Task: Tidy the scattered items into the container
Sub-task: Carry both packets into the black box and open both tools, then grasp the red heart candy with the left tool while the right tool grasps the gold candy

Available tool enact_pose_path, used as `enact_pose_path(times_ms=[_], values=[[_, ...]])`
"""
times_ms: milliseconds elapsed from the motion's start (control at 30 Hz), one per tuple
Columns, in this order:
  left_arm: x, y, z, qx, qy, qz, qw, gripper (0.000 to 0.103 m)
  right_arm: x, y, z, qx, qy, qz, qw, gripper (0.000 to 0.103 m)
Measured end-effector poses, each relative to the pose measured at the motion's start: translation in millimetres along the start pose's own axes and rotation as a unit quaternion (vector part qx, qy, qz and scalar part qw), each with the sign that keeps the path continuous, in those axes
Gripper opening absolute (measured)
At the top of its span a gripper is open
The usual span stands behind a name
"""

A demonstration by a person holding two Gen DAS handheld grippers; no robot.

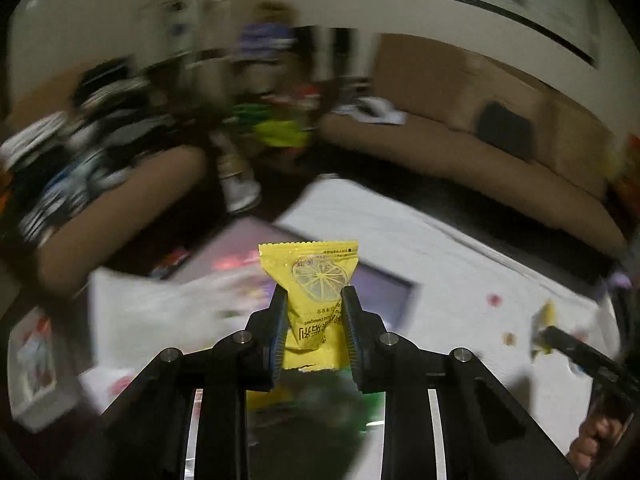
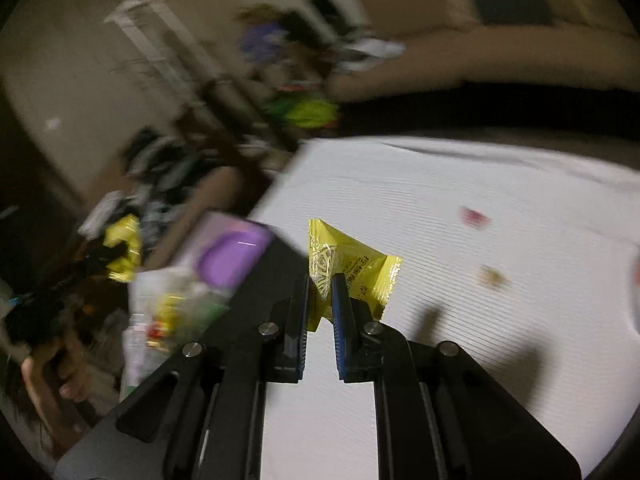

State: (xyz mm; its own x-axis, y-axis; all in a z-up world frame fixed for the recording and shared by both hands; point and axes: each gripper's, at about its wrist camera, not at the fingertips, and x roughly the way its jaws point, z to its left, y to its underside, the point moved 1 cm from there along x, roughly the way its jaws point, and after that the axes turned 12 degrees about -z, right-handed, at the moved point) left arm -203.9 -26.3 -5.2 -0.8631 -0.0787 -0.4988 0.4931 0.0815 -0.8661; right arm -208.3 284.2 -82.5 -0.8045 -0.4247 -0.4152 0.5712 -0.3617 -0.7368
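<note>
- Jaws of our left gripper point(image 1: 315, 294) clamp a yellow lemon sachet point(image 1: 310, 276) at its waist, lifted clear for carrying.
- Our right gripper point(image 2: 321, 285) pinches a second yellow sachet point(image 2: 352, 268) by one edge.
- Beyond lies the white cloth point(image 2: 460, 240), with the blurred container point(image 2: 176, 312) at its left end, likely our drop point.

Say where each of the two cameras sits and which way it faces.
Left wrist: on the left gripper, looking down along its fingers across the white table at its clamped yellow sachet.
Right wrist: on the right gripper, looking down at the table, pinching another yellow packet.
Shared: table, tan sofa, each other's gripper at frame edge.
</note>
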Motion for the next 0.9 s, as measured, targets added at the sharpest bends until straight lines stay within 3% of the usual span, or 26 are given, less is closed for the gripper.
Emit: enact_pose_path(times_ms=[167, 233, 300, 333, 367, 400, 433, 500, 600, 700, 767, 800, 900], values=[[16, 4, 46, -0.027, -0.025, 0.034, 0.9987, 0.026, 37, -3, 84, -0.039, -0.146, -0.031, 0.988, 0.011], [25, 5, 45, -0.023, -0.026, 0.044, 0.9984, 0.027, 59, 9, 108, -0.056, -0.153, -0.028, 0.986, 0.011], [27, 10, 45, -0.014, -0.037, 0.054, 0.9978, 0.028, 78, 20, 120, -0.070, -0.146, -0.017, 0.987, 0.022], [25, 12, 48, -0.008, -0.047, 0.058, 0.9972, 0.037, 90, 26, 121, -0.065, -0.145, -0.001, 0.987, 0.036], [26, 11, 46, -0.005, -0.056, 0.057, 0.9967, 0.046, 98, 30, 119, -0.054, -0.147, 0.016, 0.987, 0.041], [21, 10, 44, -0.003, -0.063, 0.054, 0.9965, 0.064, 103, 33, 115, -0.039, -0.145, 0.024, 0.988, 0.050], [20, 8, 42, 0.004, -0.073, 0.046, 0.9962, 0.073, 103, 32, 112, -0.032, -0.139, 0.019, 0.990, 0.052], [18, 7, 41, 0.010, -0.082, 0.040, 0.9958, 0.076, 95, 28, 100, -0.023, -0.120, -0.002, 0.993, 0.063], [14, 4, 37, -0.003, -0.049, 0.032, 0.9983, 0.079, 69, 13, 66, -0.020, -0.066, -0.033, 0.997, 0.068], [11, 1, 21, 0.000, -0.012, 0.023, 0.9997, 0.082, 47, 2, 26, -0.050, 0.053, -0.067, 0.995, 0.081], [12, 0, 6, 0.005, 0.022, 0.020, 0.9996, 0.083, 36, 0, -10, -0.085, 0.166, -0.071, 0.980, 0.081], [13, -1, -4, 0.006, 0.048, 0.018, 0.9987, 0.084, 34, 2, -34, -0.098, 0.232, -0.054, 0.966, 0.081], [20, 0, -41, -0.001, 0.148, 0.016, 0.9888, 0.086, 38, 16, -84, -0.105, 0.305, 0.010, 0.946, 0.078]])
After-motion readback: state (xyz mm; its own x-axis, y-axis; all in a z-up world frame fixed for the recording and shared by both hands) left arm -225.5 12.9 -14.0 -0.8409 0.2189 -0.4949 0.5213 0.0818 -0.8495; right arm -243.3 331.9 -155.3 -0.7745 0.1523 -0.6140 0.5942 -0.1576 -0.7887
